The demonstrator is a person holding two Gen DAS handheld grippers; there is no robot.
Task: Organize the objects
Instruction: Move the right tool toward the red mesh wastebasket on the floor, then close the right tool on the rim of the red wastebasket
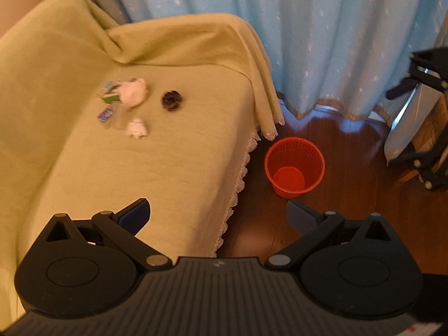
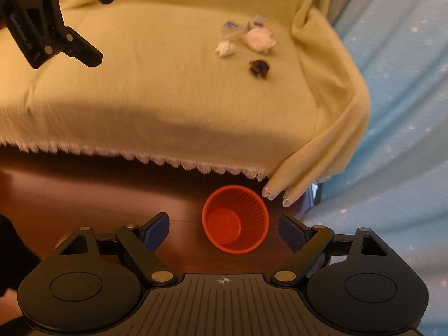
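On the sofa cover [image 1: 168, 168], up-left of the red mesh bin [image 1: 294, 166], lie wrappers [image 1: 107, 103], two crumpled tissues [image 1: 133, 92] and a dark round piece [image 1: 171, 100]. Left gripper [image 1: 218, 210] gapes empty, nearer this litter; right gripper [image 2: 224, 228], equally wide and empty, hovers over the bin.

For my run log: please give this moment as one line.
left tool open, empty | right tool open, empty | litter pile on sofa cover | red basket on floor, empty | nothing grasped
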